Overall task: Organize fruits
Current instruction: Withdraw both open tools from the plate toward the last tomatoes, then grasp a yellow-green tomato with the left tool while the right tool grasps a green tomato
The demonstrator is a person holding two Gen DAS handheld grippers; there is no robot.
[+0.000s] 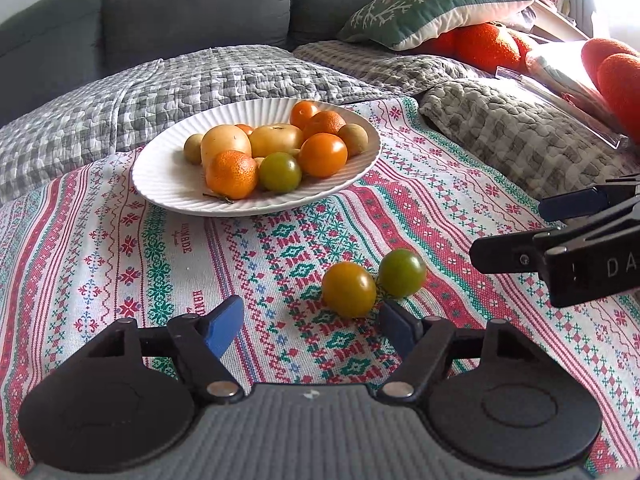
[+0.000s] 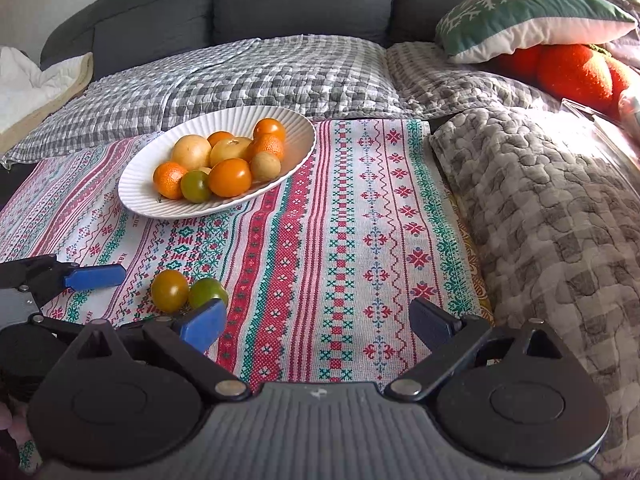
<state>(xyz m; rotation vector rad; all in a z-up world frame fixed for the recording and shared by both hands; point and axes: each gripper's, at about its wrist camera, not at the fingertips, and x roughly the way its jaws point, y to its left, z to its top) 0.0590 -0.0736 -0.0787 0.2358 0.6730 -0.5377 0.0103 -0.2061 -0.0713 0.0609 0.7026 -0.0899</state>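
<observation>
Two loose tomatoes touch each other on the patterned cloth (image 1: 120, 240): an orange-yellow tomato (image 1: 349, 289) (image 2: 169, 291) and a greener tomato (image 1: 402, 273) (image 2: 206, 292). My left gripper (image 1: 310, 320) is open, its blue pads apart; the orange-yellow tomato lies just ahead of its right finger (image 1: 394, 320), untouched. Farther back, a white ribbed plate (image 1: 168, 184) (image 2: 136, 184) holds several tomatoes, mandarins and yellow fruits. My right gripper (image 2: 318, 320) is open over bare cloth, with the tomatoes beside its left finger. It enters the left wrist view from the right (image 1: 540, 228).
A grey checked quilt (image 1: 200, 80) covers the sofa behind the cloth, bunched into a ridge on the right (image 2: 552, 220). A green snowflake pillow (image 2: 532, 16) and orange plush cushions (image 2: 576, 72) sit at the back right. The left gripper's blue finger (image 2: 94, 276) shows in the right wrist view.
</observation>
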